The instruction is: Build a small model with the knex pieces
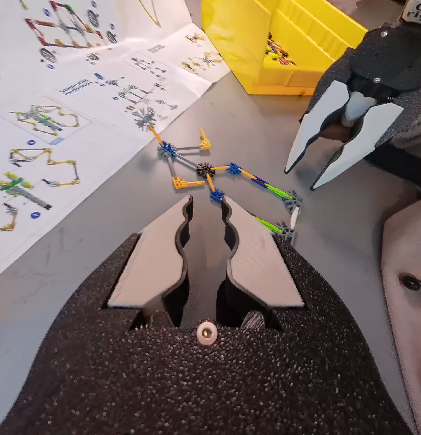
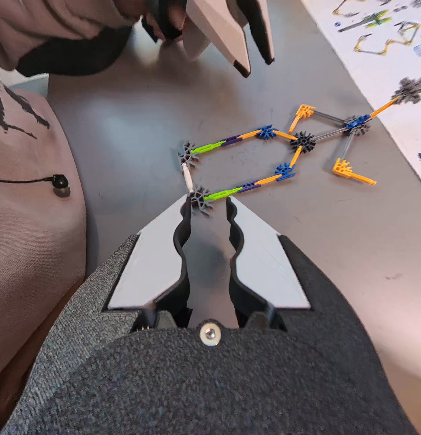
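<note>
A flat rod-and-connector model (image 1: 205, 169) lies on the grey table, with a black hub, blue, yellow and grey connectors, and orange, green and purple rods. It also shows in the right wrist view (image 2: 302, 142). My left gripper (image 1: 207, 199) is open and empty, its tips just short of a blue connector (image 1: 216, 195). My right gripper (image 2: 207, 199) is open and empty, its tips on either side of a grey end connector (image 2: 200, 200). I cannot tell whether it touches it. The right gripper (image 1: 300, 180) shows at the upper right in the left wrist view, and the left gripper (image 2: 256, 68) shows at the top in the right wrist view.
A large white instruction sheet (image 1: 87, 106) covers the table's left side and shows again in the right wrist view (image 2: 393, 58). A yellow bin (image 1: 240, 47) of small parts stands at the back. A person's pinkish garment (image 2: 28, 211) lies along the table edge. The gap from one gripper's tips to the other's is roughly 12 cm. My left tips are roughly 5 cm from the blue connector (image 1: 216, 195). Seen from the right wrist view (image 2: 267, 129) as well.
</note>
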Action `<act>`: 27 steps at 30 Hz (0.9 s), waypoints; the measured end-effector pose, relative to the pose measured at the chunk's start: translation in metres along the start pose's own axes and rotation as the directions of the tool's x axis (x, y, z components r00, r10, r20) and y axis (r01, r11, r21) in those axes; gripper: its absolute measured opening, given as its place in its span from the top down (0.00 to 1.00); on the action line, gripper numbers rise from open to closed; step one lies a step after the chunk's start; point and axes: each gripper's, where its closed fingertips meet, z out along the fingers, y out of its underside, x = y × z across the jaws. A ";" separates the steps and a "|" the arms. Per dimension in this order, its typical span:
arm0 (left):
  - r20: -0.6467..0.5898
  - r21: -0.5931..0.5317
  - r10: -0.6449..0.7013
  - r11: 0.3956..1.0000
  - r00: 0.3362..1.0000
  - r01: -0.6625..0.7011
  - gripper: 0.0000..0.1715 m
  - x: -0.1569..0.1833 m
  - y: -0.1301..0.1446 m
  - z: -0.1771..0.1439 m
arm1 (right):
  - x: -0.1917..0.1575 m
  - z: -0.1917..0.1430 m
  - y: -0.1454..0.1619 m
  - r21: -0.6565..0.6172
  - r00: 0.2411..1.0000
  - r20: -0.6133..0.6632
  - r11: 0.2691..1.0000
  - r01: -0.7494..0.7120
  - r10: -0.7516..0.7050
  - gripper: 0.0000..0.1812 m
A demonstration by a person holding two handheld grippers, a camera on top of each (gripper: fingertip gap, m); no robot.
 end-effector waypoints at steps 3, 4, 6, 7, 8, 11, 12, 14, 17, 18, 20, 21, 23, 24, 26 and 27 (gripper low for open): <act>0.091 0.060 -0.011 0.998 0.996 0.006 0.86 -0.018 -0.008 -0.007 | 0.019 -0.007 -0.016 0.138 0.997 -0.053 0.989 -0.045 0.053 0.82; 0.116 0.077 -0.015 0.997 0.993 0.006 0.86 -0.023 -0.010 -0.009 | 0.026 -0.009 -0.021 0.181 0.994 -0.076 0.982 -0.060 0.075 0.81; 0.160 0.106 -0.023 0.994 0.987 0.006 0.86 -0.031 -0.014 -0.014 | 0.041 -0.016 -0.029 0.261 0.985 -0.123 0.961 -0.088 0.124 0.80; 0.178 0.121 -0.027 0.993 0.984 0.005 0.86 -0.035 -0.016 -0.017 | 0.047 -0.019 -0.032 0.299 0.978 -0.141 0.949 -0.104 0.152 0.80; 0.194 0.135 -0.031 0.991 0.981 0.005 0.86 -0.038 -0.018 -0.019 | 0.054 -0.023 -0.035 0.338 0.971 -0.157 0.934 -0.121 0.182 0.80; 0.219 0.170 -0.050 0.985 0.974 0.013 0.86 -0.045 -0.022 -0.025 | 0.072 -0.034 -0.039 0.419 0.946 -0.179 0.891 -0.176 0.271 0.79; 0.222 0.180 -0.059 0.984 0.973 0.019 0.86 -0.046 -0.023 -0.027 | 0.076 -0.038 -0.040 0.444 0.938 -0.182 0.876 -0.190 0.295 0.79; 0.222 0.193 -0.071 0.981 0.972 0.028 0.86 -0.047 -0.024 -0.028 | 0.084 -0.045 -0.042 0.485 0.922 -0.187 0.848 -0.213 0.339 0.79; 0.219 0.195 -0.081 0.980 0.972 0.037 0.86 -0.048 -0.024 -0.029 | 0.090 -0.052 -0.042 0.525 0.907 -0.178 0.817 -0.241 0.382 0.78; 0.221 0.195 -0.081 0.980 0.972 0.037 0.86 -0.048 -0.024 -0.029 | 0.091 -0.052 -0.042 0.530 0.904 -0.172 0.811 -0.250 0.391 0.79; 0.223 0.195 -0.078 0.980 0.972 0.034 0.86 -0.049 -0.024 -0.028 | 0.094 -0.052 -0.040 0.529 0.898 -0.169 0.806 -0.265 0.406 0.79; 0.222 0.190 -0.079 0.981 0.972 0.036 0.86 -0.049 -0.023 -0.028 | 0.095 -0.052 -0.039 0.527 0.894 -0.174 0.806 -0.270 0.414 0.80; 0.225 0.182 -0.080 0.983 0.971 0.039 0.86 -0.050 -0.022 -0.027 | 0.098 -0.048 -0.036 0.504 0.885 -0.186 0.814 -0.287 0.427 0.83; 0.226 0.177 -0.075 0.984 0.971 0.035 0.86 -0.049 -0.022 -0.026 | 0.101 -0.044 -0.033 0.481 0.879 -0.203 0.826 -0.295 0.432 0.85; 0.225 0.149 -0.053 0.989 0.973 0.020 0.86 -0.047 -0.019 -0.022 | 0.108 -0.033 -0.028 0.402 0.874 -0.263 0.870 -0.285 0.408 0.89; 0.226 0.122 -0.036 0.993 0.973 0.009 0.88 -0.046 -0.018 -0.017 | 0.113 -0.028 -0.027 0.356 0.873 -0.312 0.898 -0.259 0.375 0.92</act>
